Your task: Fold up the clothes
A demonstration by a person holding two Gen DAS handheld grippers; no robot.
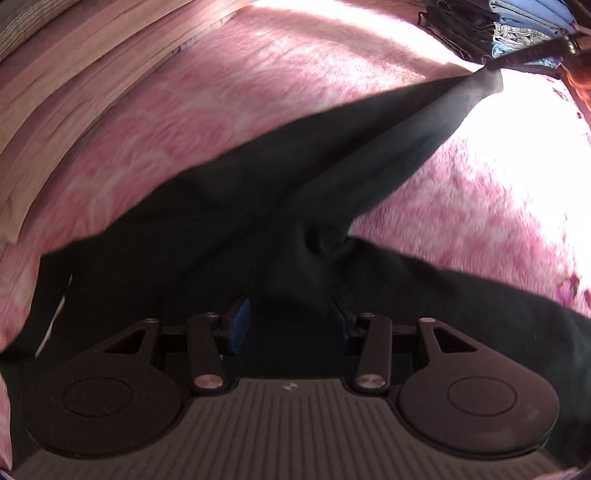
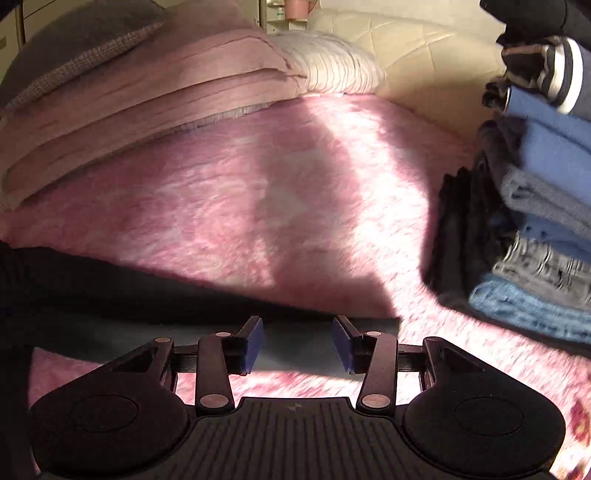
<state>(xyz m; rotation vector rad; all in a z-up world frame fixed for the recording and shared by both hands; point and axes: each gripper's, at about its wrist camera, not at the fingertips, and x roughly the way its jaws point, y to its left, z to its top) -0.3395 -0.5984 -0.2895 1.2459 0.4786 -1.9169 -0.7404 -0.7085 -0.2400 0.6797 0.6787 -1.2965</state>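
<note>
A black garment (image 1: 229,221) lies spread on a pink fuzzy blanket (image 1: 258,96). One long sleeve (image 1: 417,125) stretches up and to the right, and its end reaches the tip of my right gripper (image 1: 532,50). My left gripper (image 1: 291,325) is open low over the garment's body, with bunched black cloth just ahead of its blue pads (image 1: 239,325). In the right wrist view, my right gripper (image 2: 299,343) is open, and the dark cloth edge (image 2: 147,295) lies under and between its blue pads (image 2: 255,341), ungripped.
A tall stack of folded blue, grey and black clothes (image 2: 535,221) stands at the right, also at the top right in the left wrist view (image 1: 517,22). A folded pink cover and pillows (image 2: 147,92) lie at the far left. The pink blanket (image 2: 258,203) lies between them.
</note>
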